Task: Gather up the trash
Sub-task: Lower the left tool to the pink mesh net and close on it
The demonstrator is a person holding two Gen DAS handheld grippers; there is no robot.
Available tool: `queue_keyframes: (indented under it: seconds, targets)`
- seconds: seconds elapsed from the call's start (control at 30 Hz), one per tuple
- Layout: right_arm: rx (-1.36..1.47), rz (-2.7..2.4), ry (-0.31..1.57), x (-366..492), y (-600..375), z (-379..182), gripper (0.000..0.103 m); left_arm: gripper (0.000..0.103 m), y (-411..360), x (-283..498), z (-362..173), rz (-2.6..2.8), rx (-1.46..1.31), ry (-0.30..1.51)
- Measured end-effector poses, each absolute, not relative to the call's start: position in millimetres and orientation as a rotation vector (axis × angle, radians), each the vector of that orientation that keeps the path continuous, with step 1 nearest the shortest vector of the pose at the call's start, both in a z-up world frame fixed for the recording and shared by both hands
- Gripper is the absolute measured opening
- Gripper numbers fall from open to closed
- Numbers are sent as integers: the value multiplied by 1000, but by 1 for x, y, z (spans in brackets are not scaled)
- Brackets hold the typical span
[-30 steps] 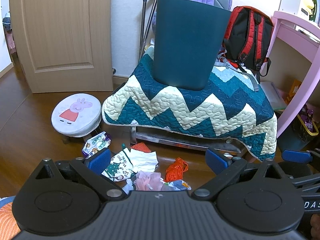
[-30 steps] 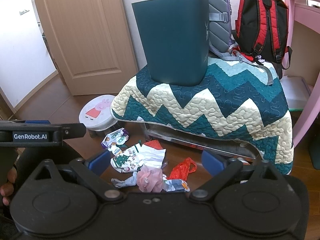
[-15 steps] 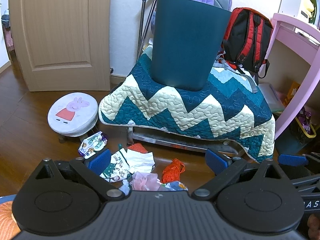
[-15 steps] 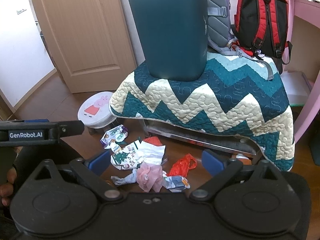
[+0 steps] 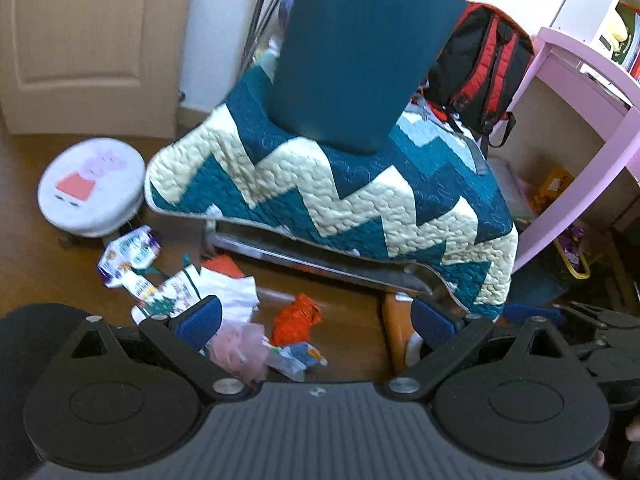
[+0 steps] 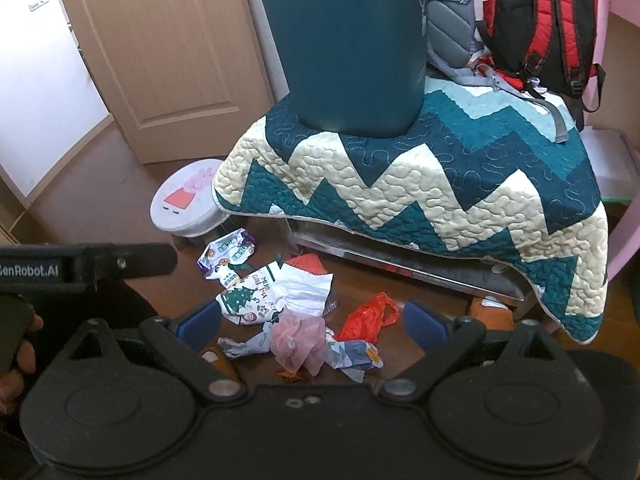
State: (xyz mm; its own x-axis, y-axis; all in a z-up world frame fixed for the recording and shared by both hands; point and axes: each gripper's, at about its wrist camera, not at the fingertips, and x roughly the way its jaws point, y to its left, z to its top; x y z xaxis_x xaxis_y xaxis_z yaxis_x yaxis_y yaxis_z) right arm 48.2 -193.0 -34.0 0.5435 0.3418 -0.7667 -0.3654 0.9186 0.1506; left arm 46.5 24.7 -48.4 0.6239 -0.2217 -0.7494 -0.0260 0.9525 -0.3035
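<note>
Both tongs have dropped closer to the trash pile (image 6: 296, 312) below the quilt (image 6: 440, 200).
Left tongs (image 5: 316, 320) and right tongs (image 6: 312, 322) gape empty; crowded wrappers risk a messy multi-grab.

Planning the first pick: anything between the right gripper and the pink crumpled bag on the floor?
Nothing visible. The right gripper is open with the pink crumpled bag showing between its fingers on bare floor; only other wrappers lie around it, such as the orange bag.

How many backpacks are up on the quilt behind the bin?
2. The red and black backpack sits at the quilt's back right; the grey and purple backpack stands directly behind the teal bin, partly hidden by it. More could be hidden.
</note>
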Motion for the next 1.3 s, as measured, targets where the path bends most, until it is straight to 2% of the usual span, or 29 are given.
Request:
queue_keyframes:
  seconds: [0.23,0.43,0.67,0.9,1.07,1.3]
  targets:
    - [-51,409,902,85,-193,-45,98,101,31,75,-54,-47,-219,870]
    - [-67,377,913,127,-192,-63,98,101,67,117,-50,50,-219,837]
    - [-52,344,978,179,-189,-100,97,101,95,178,-76,27,-139,916]
    - [-56,319,1108,216,-177,-159,97,101,78,228,-144,-24,-87,1142]
    - [-10,266,1255,234,-171,-224,97,101,49,256,-209,-6,-3,1302]
    - [73,171,1447,246,-174,-315,97,101,33,277,-300,69,-27,1502]
